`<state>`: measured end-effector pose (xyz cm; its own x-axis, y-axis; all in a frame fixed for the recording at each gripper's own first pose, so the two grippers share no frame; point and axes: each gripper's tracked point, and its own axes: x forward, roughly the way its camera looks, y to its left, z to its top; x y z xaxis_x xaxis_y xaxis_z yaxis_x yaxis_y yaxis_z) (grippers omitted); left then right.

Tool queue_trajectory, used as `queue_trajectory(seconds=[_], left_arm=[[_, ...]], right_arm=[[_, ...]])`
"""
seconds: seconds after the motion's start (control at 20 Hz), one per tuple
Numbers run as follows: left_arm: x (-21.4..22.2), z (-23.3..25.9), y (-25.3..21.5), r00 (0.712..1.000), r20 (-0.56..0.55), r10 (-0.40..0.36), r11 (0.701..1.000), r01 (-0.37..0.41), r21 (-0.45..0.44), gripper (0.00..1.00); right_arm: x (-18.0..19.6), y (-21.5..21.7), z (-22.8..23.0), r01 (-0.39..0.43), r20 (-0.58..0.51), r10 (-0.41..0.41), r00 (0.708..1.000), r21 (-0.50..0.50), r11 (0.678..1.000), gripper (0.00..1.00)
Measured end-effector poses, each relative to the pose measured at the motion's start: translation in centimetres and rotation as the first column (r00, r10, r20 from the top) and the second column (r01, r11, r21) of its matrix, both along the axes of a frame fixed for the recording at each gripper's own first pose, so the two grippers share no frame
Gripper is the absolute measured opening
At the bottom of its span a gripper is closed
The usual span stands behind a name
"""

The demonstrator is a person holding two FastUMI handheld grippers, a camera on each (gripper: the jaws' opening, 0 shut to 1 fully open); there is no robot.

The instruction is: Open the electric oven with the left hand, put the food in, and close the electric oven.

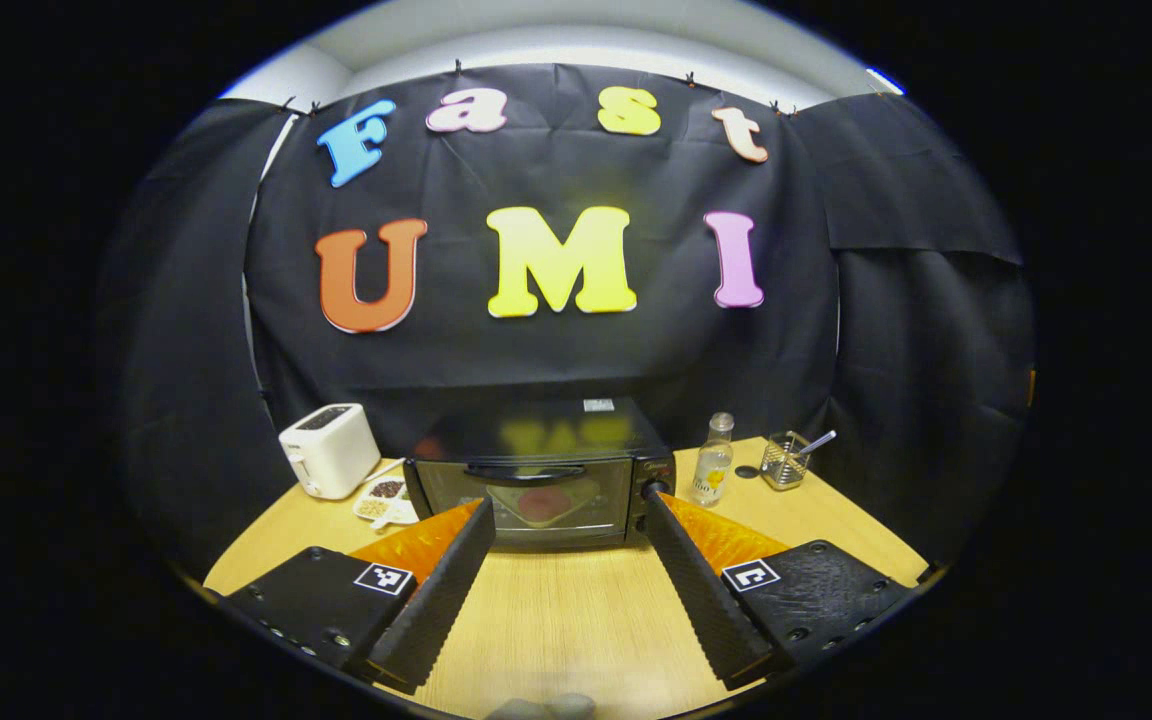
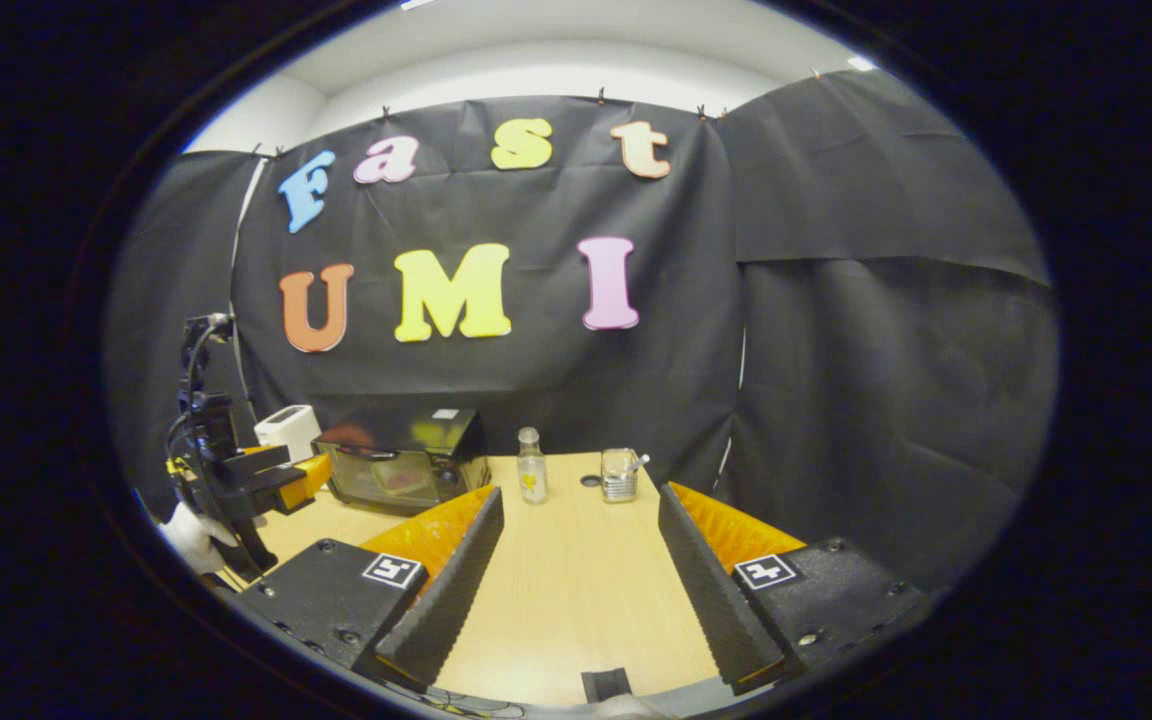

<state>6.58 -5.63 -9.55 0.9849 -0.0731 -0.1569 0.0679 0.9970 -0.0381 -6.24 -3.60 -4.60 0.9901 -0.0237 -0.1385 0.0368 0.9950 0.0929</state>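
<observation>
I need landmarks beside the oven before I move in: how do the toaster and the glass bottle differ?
The toaster is white, opaque and boxy; the glass bottle is clear, slim and tall with a narrow neck. The toaster stands left of the electric oven in the left gripper view, the bottle right of it. The toaster has a slot on top, while the bottle has a yellow mark on its front. Both stand upright on the wooden table, untouched.
</observation>
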Motion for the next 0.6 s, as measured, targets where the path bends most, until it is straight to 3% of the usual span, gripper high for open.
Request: queue_trajectory(seconds=[0.3,0.6], left_arm=[[-13.6,5.6,1.5,0.993,0.079,0.09,0.995,-0.093,0.03,0.96],[-18.8,8.3,2.5,0.987,0.123,0.107,0.994,-0.107,-0.002,0.96]], right_arm=[[-3.0,-0.2,2.1,-0.101,0.113,0.098,0.989,0.022,0.995,0.99],[-4.0,-0.1,2.2,-0.107,0.122,0.106,0.987,0.009,0.994,0.99]])
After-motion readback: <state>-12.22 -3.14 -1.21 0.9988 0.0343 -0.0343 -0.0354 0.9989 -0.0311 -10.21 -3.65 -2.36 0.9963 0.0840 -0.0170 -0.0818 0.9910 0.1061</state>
